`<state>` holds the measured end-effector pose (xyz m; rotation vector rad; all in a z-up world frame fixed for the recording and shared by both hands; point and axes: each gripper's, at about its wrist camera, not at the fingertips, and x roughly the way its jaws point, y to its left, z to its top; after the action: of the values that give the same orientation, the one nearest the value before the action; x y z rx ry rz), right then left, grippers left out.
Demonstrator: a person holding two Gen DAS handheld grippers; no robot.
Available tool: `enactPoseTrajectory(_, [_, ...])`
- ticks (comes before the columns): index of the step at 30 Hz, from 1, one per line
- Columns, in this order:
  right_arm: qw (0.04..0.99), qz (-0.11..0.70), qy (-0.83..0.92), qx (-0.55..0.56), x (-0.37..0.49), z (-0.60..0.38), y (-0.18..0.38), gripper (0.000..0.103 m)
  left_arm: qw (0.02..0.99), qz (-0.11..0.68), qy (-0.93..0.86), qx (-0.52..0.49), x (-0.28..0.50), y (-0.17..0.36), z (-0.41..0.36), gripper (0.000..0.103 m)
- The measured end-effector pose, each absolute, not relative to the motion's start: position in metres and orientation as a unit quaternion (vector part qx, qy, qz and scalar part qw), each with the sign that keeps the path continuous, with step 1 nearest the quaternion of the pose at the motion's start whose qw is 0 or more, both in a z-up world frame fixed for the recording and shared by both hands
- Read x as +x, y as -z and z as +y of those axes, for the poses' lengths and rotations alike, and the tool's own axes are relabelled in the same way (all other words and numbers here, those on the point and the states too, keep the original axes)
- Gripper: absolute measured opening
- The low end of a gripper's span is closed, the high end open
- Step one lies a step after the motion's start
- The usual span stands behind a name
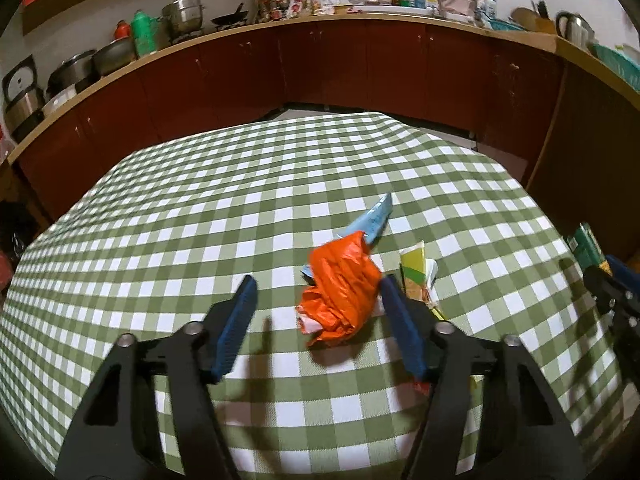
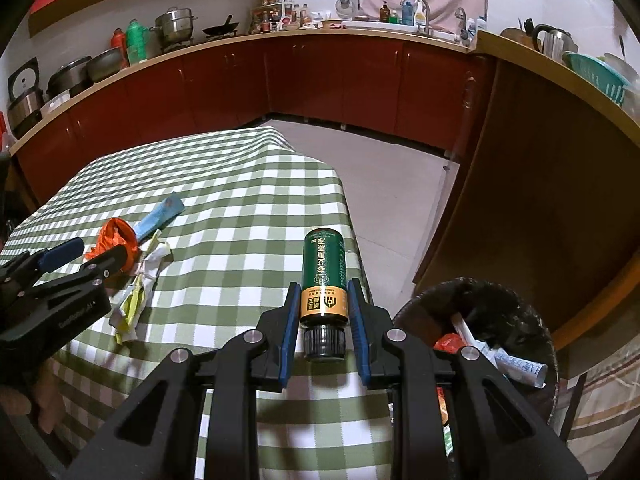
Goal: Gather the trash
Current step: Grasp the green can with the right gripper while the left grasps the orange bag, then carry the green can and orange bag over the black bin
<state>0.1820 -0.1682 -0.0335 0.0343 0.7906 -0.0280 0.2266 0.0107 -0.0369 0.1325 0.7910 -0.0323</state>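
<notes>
Your tabletop (image 1: pixel 208 184), under a green-and-white checked cloth, fills most of both views; its far edge and right edge drop to bare floor (image 2: pixel 384 184), with open cloth to the left and beyond the litter. The kitchen counter (image 2: pixel 320 36) behind carries pots and bottles too small to identify. Beside the right edge of the tabletop stands the trash bin (image 2: pixel 532 320), black-lined, holding paper and a red scrap; your gripper's frame cuts off its near side. Your right gripper (image 2: pixel 323 312) slants downward over the tabletop's right edge, its fingers (image 2: pixel 290 320) pinching the green bottle (image 2: pixel 323 264) at its gold label band, cap toward the camera, base pointing away. Your left gripper (image 1: pixel 318 312) also slants downward, fingers (image 1: pixel 240 320) spread, with the orange plastic bag (image 1: pixel 340 292) lying crumpled on the cloth between them; the bag lies just beside the right finger, contact not discernible. A blue wrapper (image 1: pixel 374 216) protrudes from under the bag's far side, its near end hidden. A yellow-green wrapper (image 1: pixel 416 268) lies just right of the bag, partly hidden behind the right finger. White paper scraps under the bag are hard to make out.
</notes>
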Motion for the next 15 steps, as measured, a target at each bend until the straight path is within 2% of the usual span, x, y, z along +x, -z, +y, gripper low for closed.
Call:
enactPoseTrajectory(1, [0.923,0.385,0.014,0.017,0.182,-0.169,0.034,0.025,0.920,0.386,0.021,0.068,0.226,0.038,0.009,0.047])
enactPoseTrajectory(3, [0.922,0.385,0.014,0.018,0.182,-0.170,0.035,0.025,0.917,0.393,0.031,0.068,0.226,0.040,0.009,0.040])
enactPoseTrajectory(15, [0.922,0.386,0.012,0.017,0.178,-0.170,0.036,0.025,0.922,0.381,0.042,0.059,0.208,0.035,0.012,0.034])
